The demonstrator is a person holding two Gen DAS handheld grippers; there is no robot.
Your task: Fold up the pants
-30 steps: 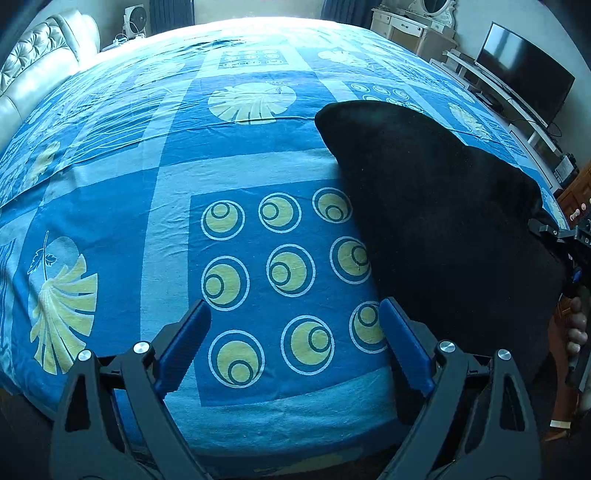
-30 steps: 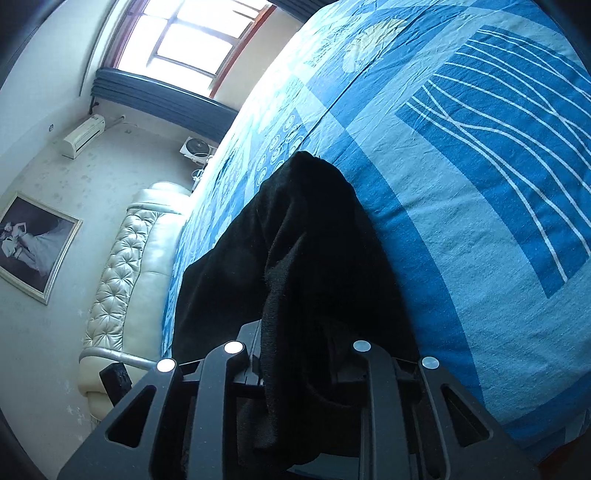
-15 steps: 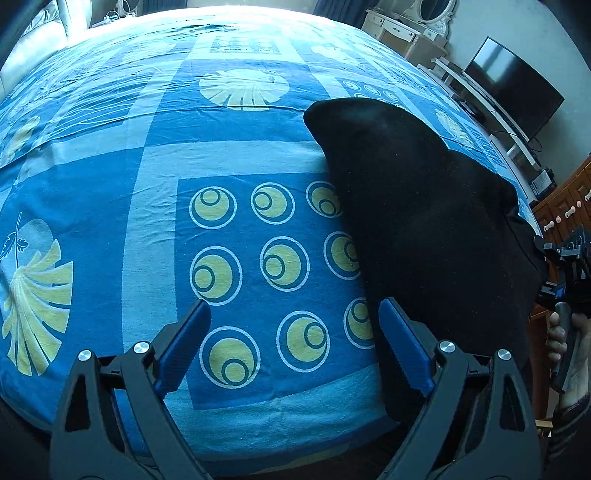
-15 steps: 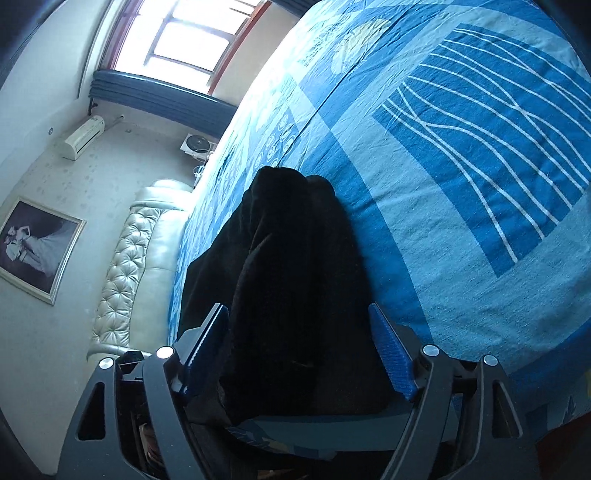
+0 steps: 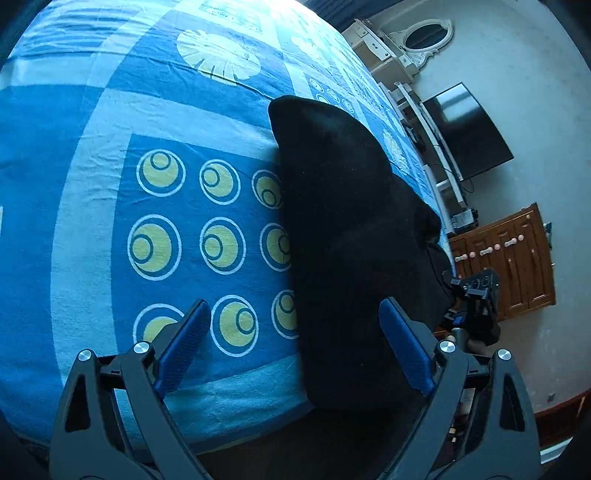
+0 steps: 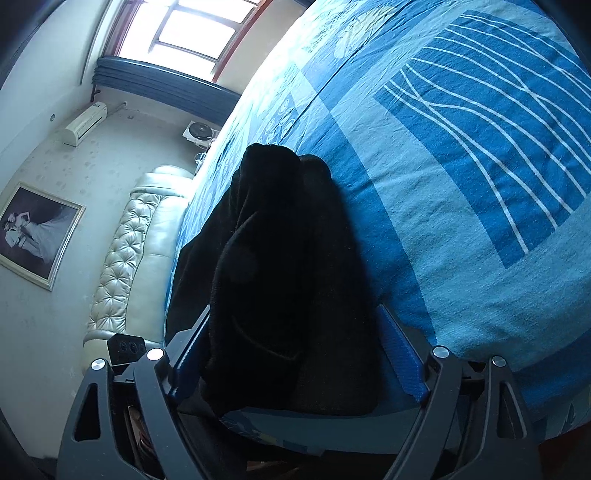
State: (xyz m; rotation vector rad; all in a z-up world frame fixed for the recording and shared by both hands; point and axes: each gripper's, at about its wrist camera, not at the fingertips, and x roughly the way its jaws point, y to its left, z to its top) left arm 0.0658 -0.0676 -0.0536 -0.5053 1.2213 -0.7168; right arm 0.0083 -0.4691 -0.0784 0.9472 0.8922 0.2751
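The black pants [image 5: 354, 236] lie in a long bunched heap on the blue patterned bed, one end hanging over the near edge. My left gripper [image 5: 295, 347] is open above the bed edge; its right finger is next to the pants' left side, not touching that I can tell. In the right wrist view the pants [image 6: 280, 266] run away from me along the bed edge. My right gripper [image 6: 295, 365] is open, its jaws wide on either side of the pants' near end, holding nothing. The right gripper also shows in the left wrist view [image 5: 474, 306], at the pants' far side.
The bed sheet [image 5: 110, 184] spreads left and away. A TV [image 5: 469, 133], white dresser [image 5: 384, 48] and wooden cabinet [image 5: 513, 266] stand past the bed's right side. A tufted headboard [image 6: 129, 258] and window [image 6: 192, 29] show in the right wrist view.
My right gripper was shut on the pants a second ago and has opened, letting them drop onto the bed. My left gripper has moved right, closer to the pants.
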